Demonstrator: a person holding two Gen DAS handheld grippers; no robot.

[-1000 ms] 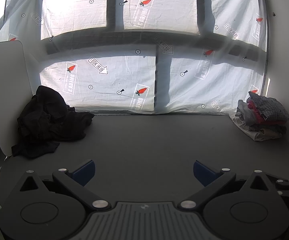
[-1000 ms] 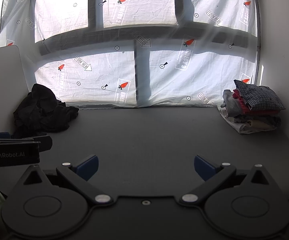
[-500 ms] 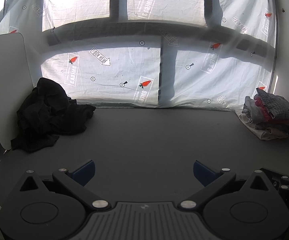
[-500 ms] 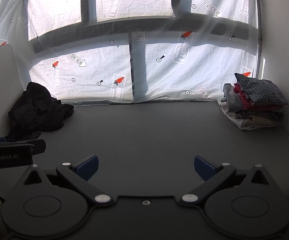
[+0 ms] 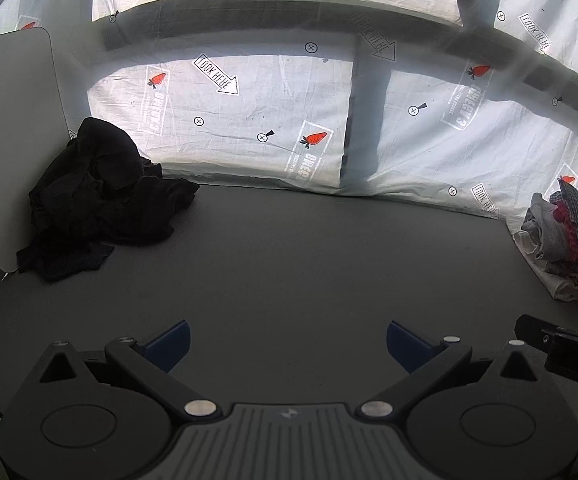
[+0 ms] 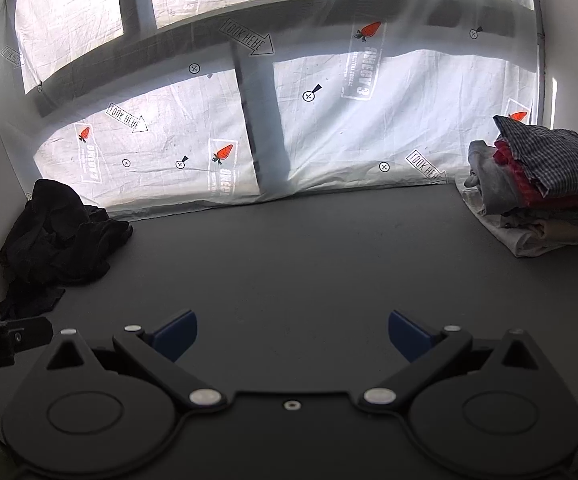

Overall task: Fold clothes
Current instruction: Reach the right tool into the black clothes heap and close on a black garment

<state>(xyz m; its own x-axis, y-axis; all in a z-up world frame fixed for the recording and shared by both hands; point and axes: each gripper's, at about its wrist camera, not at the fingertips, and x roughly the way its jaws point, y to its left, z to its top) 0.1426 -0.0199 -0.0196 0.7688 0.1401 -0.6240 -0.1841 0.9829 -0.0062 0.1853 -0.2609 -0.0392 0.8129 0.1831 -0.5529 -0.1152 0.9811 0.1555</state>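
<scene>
A crumpled heap of black clothes [image 5: 97,200] lies at the far left of the grey table [image 5: 309,256], against a white board; it also shows in the right wrist view [image 6: 57,240]. A stack of folded clothes [image 6: 537,188], checked shirt on top, sits at the far right and shows in the left wrist view [image 5: 569,240] too. My left gripper [image 5: 287,340] is open and empty above the table's near part. My right gripper [image 6: 293,332] is open and empty beside it.
A white board [image 5: 9,140] stands upright at the left edge. A translucent printed sheet [image 5: 289,120] hangs along the back of the table. Each gripper's body shows at the edge of the other's view.
Both grippers have turned and shifted left, so the black heap looks nearer in the left view. Both stay open and empty. The clothes have not moved.
</scene>
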